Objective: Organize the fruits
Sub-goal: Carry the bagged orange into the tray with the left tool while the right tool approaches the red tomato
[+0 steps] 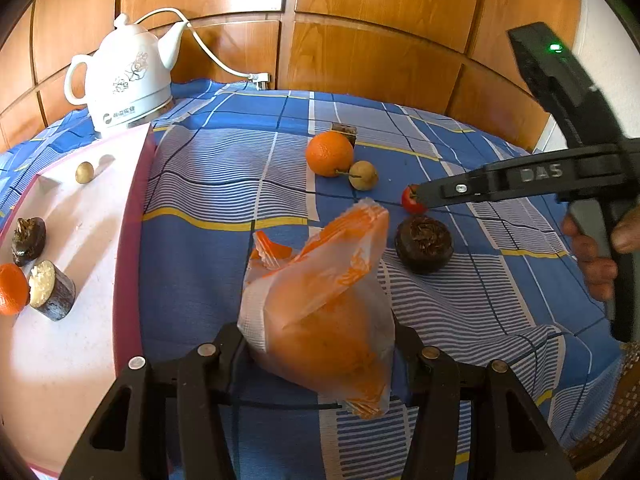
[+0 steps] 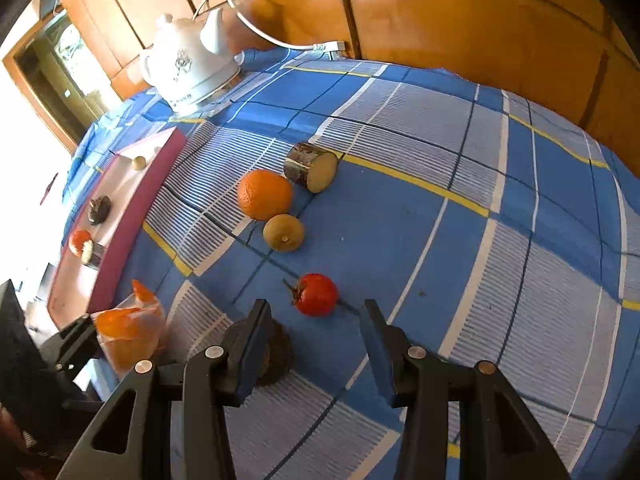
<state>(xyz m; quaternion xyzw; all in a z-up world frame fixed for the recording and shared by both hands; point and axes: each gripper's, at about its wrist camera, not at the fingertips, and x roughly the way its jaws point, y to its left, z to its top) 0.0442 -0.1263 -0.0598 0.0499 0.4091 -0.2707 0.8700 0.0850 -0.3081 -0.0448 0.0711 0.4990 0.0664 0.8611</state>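
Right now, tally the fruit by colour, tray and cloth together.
Oranges, plus bagged orange: 3
Dark fruits: 2
Tan fruits: 2
Red fruit: 1
Cut stalks: 2
Total: 10

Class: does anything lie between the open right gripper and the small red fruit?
Nothing visible does. The right gripper is open, and bare cloth leads straight to the red fruit. The dark fruit sits beside its left jaw, off the path.
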